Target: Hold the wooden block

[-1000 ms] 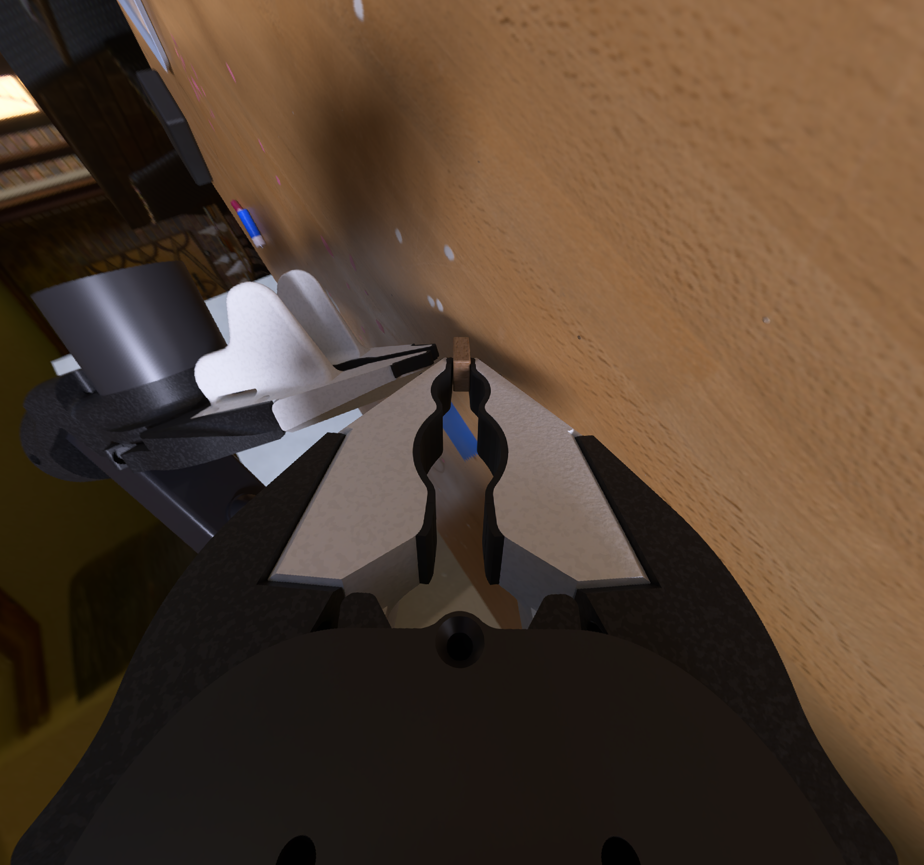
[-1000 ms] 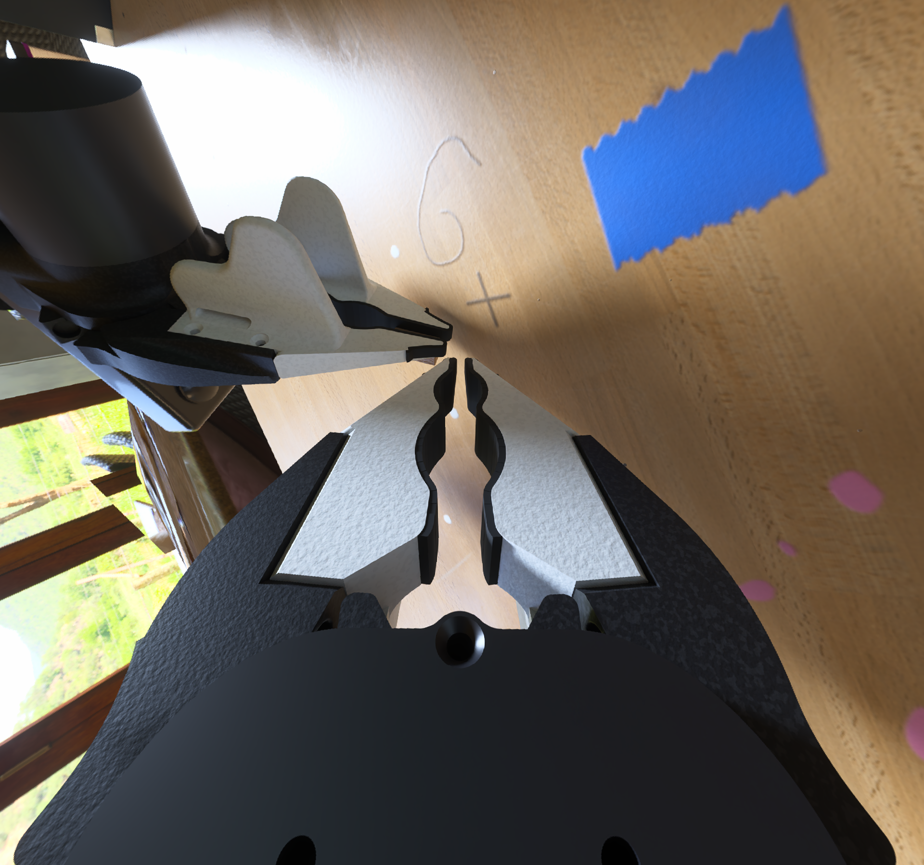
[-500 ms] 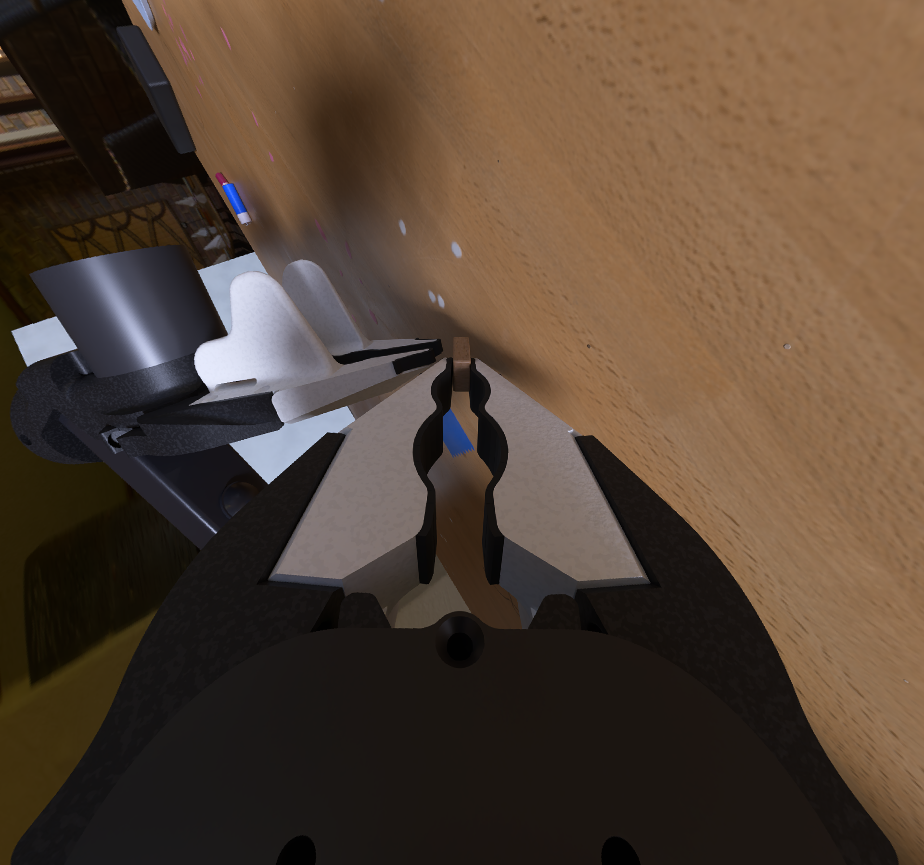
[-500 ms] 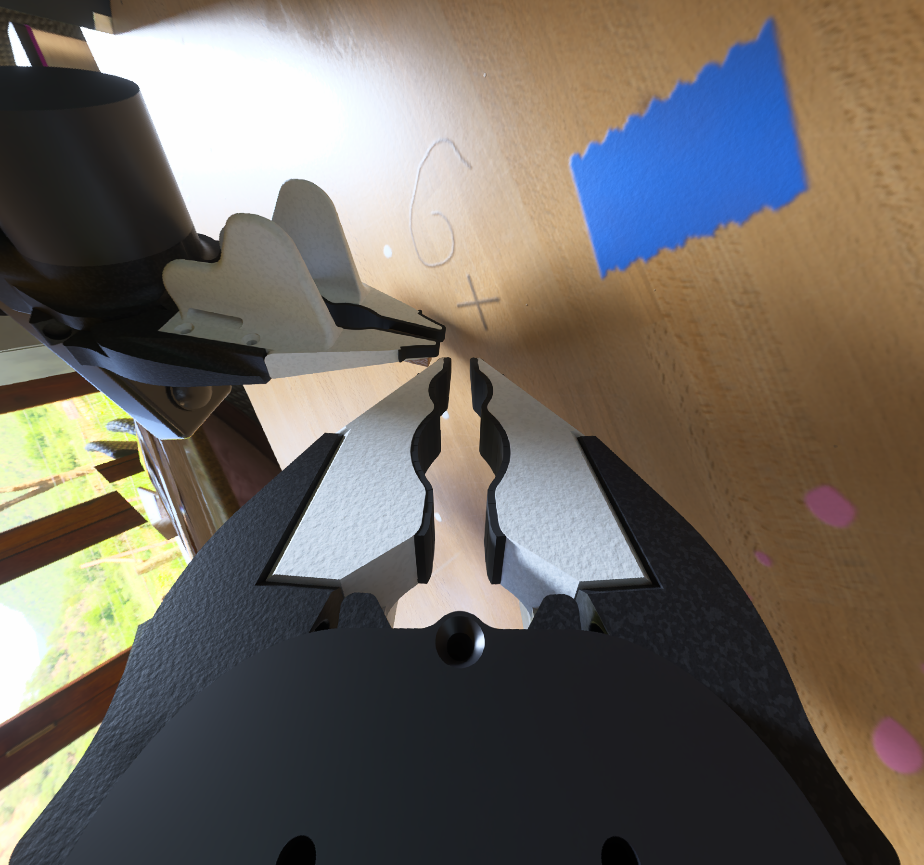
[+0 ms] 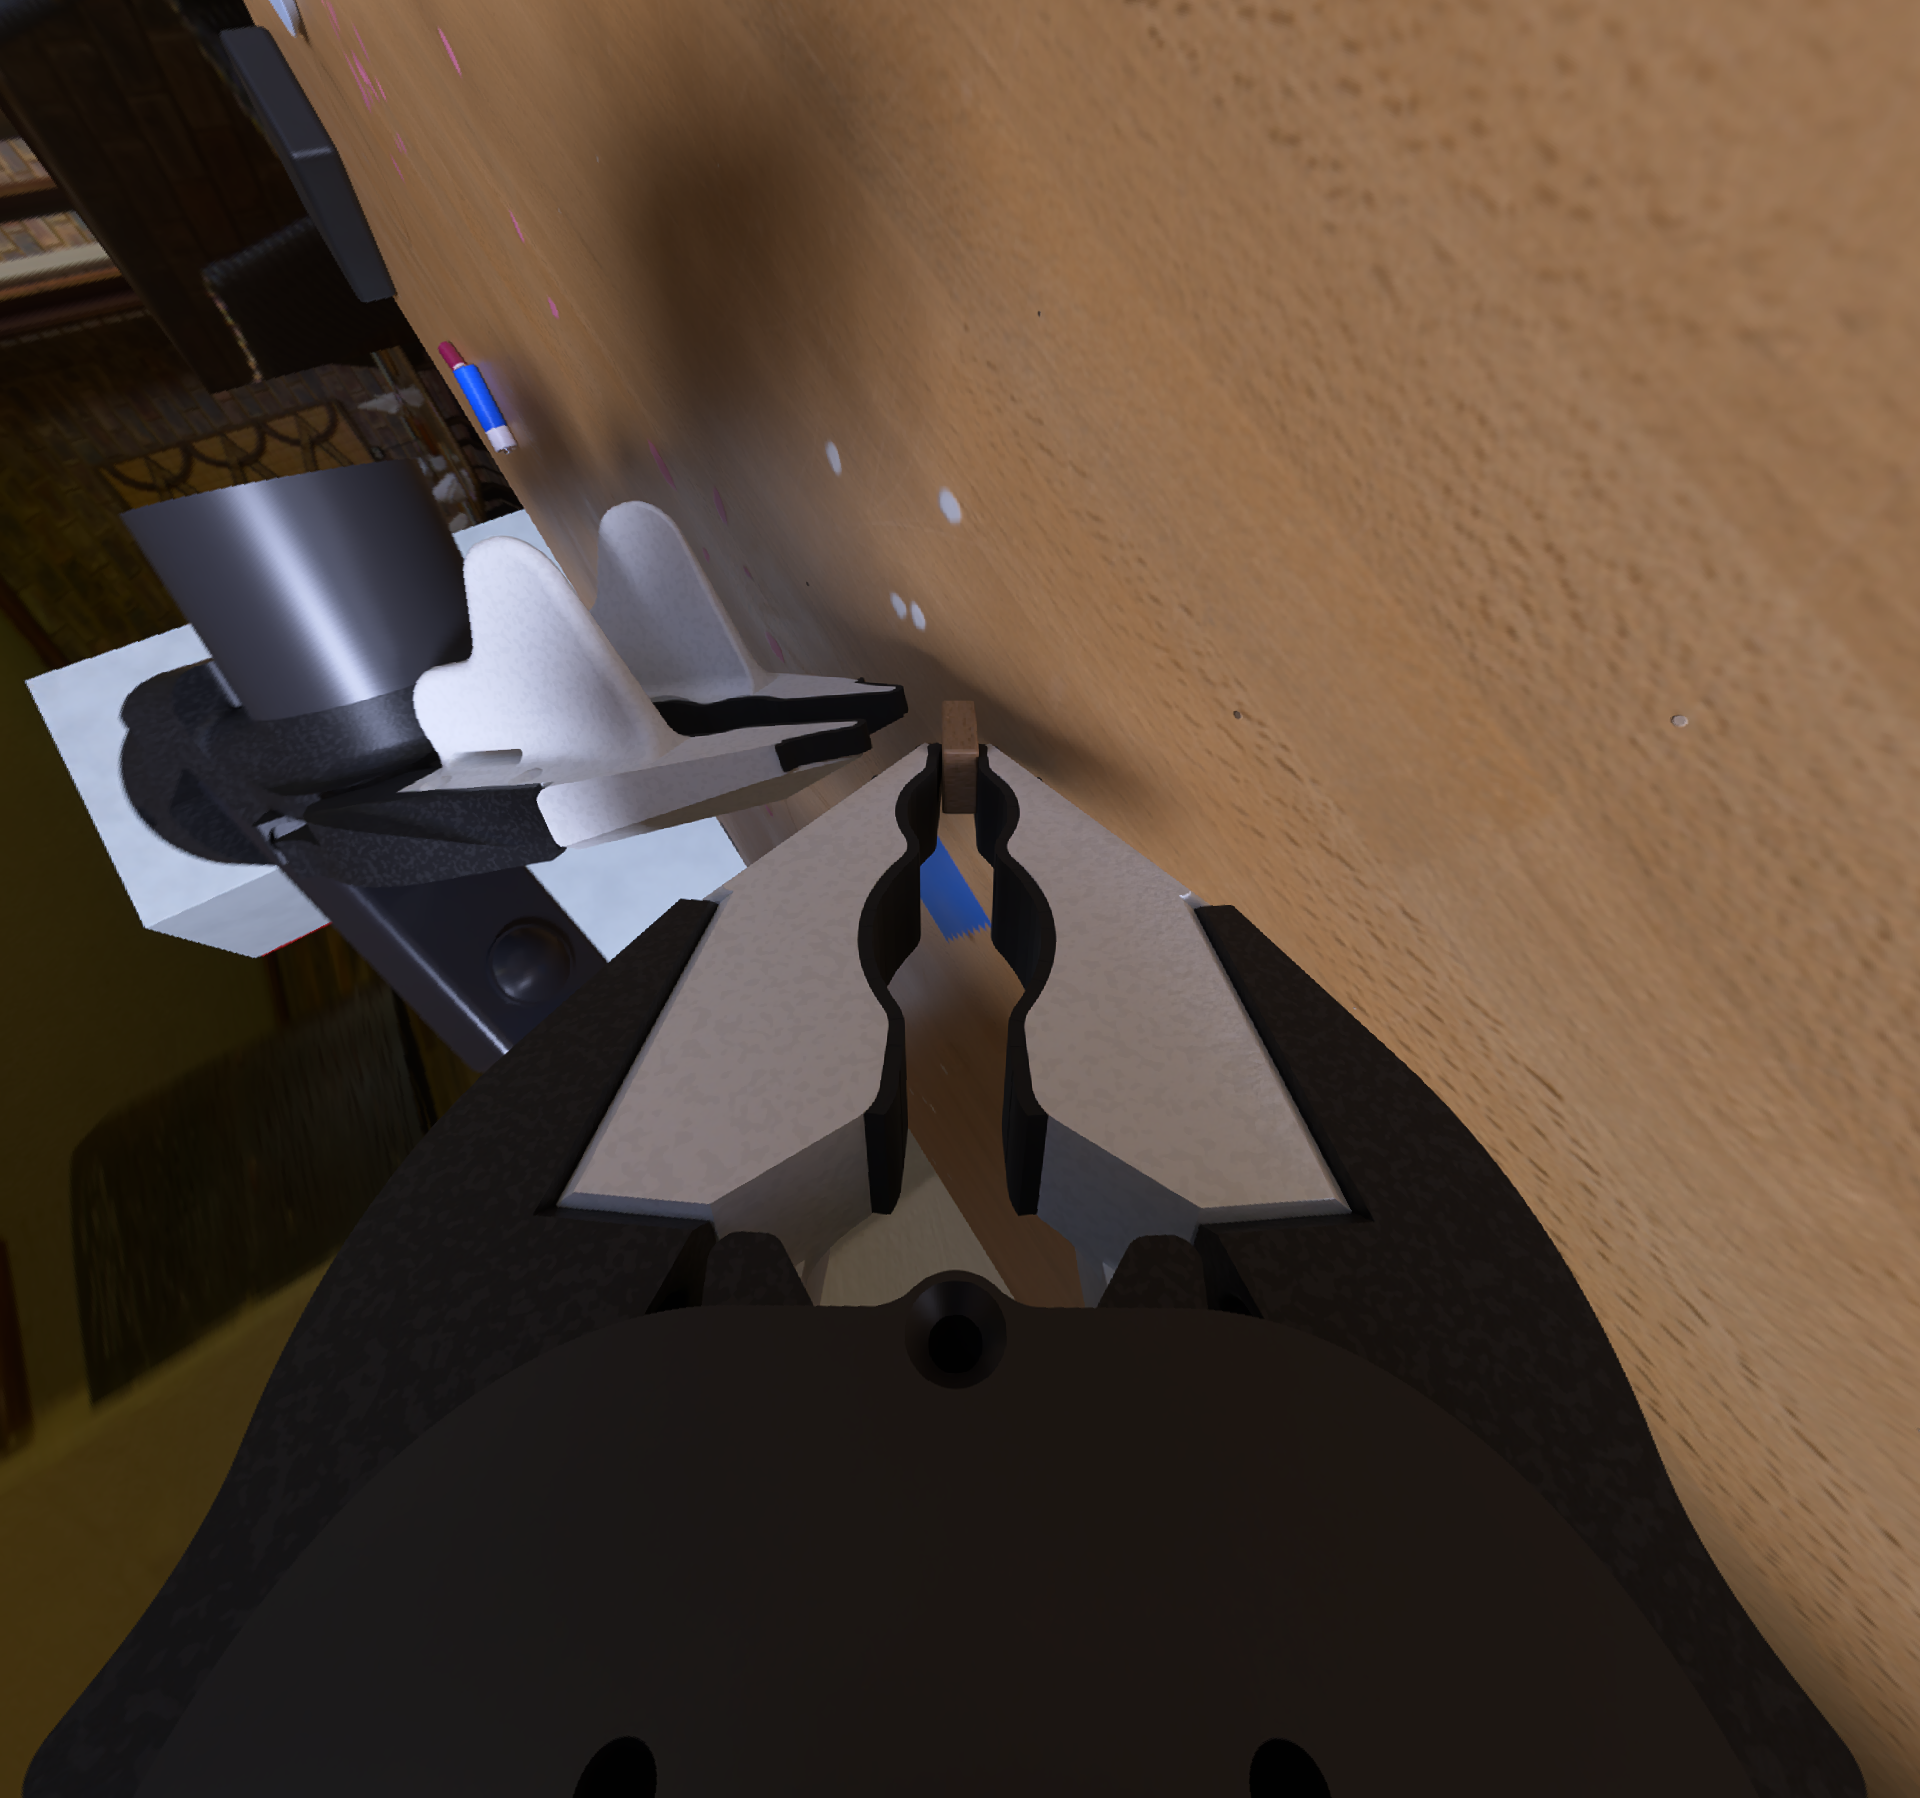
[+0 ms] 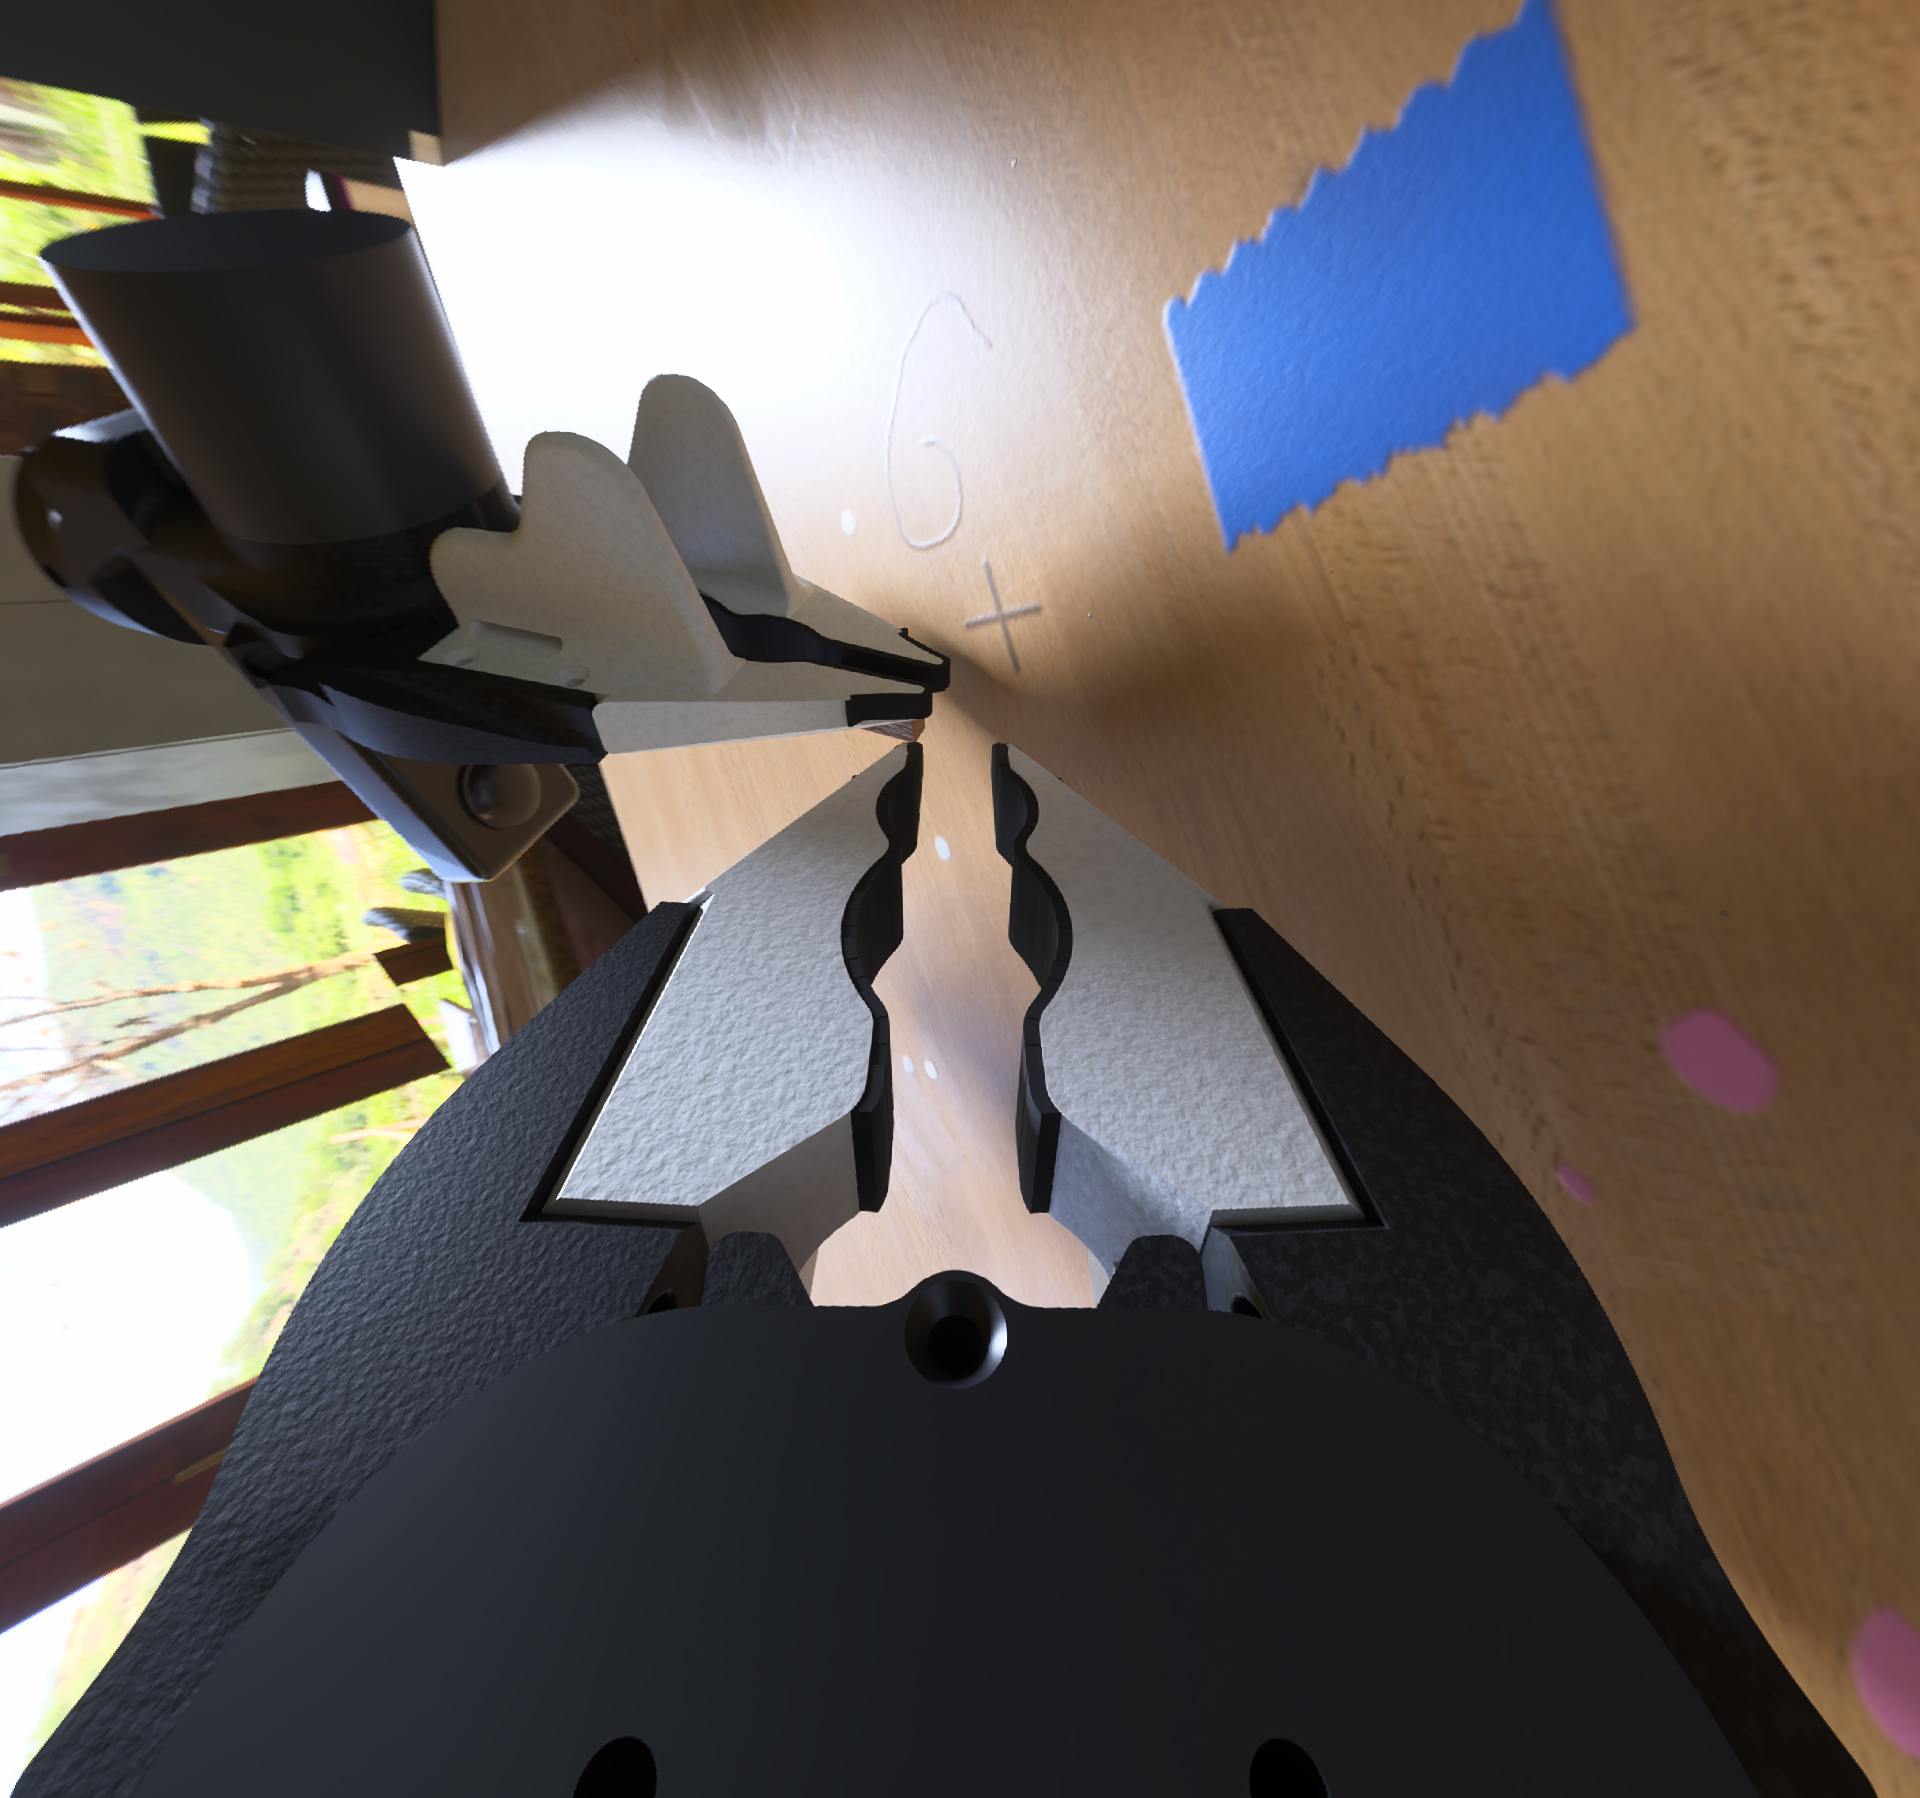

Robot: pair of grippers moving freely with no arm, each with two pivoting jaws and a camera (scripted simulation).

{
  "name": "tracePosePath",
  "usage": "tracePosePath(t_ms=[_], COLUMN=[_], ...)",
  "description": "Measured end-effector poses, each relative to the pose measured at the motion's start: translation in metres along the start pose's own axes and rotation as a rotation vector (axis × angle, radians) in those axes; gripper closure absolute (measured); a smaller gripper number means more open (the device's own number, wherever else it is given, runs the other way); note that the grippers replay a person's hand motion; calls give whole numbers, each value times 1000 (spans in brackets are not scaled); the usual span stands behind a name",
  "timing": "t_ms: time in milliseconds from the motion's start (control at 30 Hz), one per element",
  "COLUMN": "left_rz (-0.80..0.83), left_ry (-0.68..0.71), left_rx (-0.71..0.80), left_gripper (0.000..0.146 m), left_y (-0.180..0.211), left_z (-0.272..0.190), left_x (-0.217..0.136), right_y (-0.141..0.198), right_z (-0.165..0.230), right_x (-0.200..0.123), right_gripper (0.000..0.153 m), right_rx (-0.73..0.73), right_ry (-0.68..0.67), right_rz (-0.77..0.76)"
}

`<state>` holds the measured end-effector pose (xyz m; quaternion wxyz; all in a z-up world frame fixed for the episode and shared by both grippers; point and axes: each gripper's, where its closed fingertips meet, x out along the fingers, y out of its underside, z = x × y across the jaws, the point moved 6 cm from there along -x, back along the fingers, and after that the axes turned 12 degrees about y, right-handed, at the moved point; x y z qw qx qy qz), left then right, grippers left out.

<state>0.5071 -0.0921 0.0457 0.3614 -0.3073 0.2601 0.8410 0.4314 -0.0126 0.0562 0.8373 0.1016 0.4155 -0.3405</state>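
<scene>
The wooden block (image 5: 958, 742) is a small, thin tan piece pinched between the tips of my left gripper (image 5: 958, 763), just above the wooden table (image 5: 1403, 501). My left gripper is shut on it. My right gripper (image 6: 954, 761) is open by a narrow gap with nothing between its fingers. In the left wrist view it (image 5: 868, 714) comes in from the left, its tips just short of the block. In the right wrist view the left gripper (image 6: 920, 699) sits just left of my right fingertips, and the block is almost hidden behind its tips.
A strip of blue tape (image 6: 1392, 262) lies on the table past pencil marks (image 6: 935, 429); it also shows between the left fingers (image 5: 951, 901). Pink spots (image 6: 1714, 1062) dot the wood. A blue-and-white marker (image 5: 480, 398) and a dark flat object (image 5: 312, 159) lie farther off.
My right gripper's fingers have spread apart from a narrow slit to a wider gap. My left gripper has stayed shut on the block. Both views have shifted slightly.
</scene>
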Motion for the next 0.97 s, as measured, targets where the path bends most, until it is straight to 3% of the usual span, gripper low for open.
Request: tracePosePath(t_ms=[467, 700, 867, 967], left_rz=[10, 15, 20, 25], left_ry=[6, 9, 12, 14], left_rx=[1, 5, 10, 10], left_gripper=[141, 141, 141, 141], left_y=[0, 0, 0, 0], left_z=[0, 1, 1, 1], left_x=[0, 0, 0, 0], right_y=[0, -3, -2, -1], right_z=[-12, -13, -12, -10], right_x=[-3, -8, -10, -10], right_gripper=[135, 139, 136, 132], right_rx=[51, 70, 25, 18], right_ry=[-194, -186, -56, -45], right_rz=[-22, -58, -36, -7])
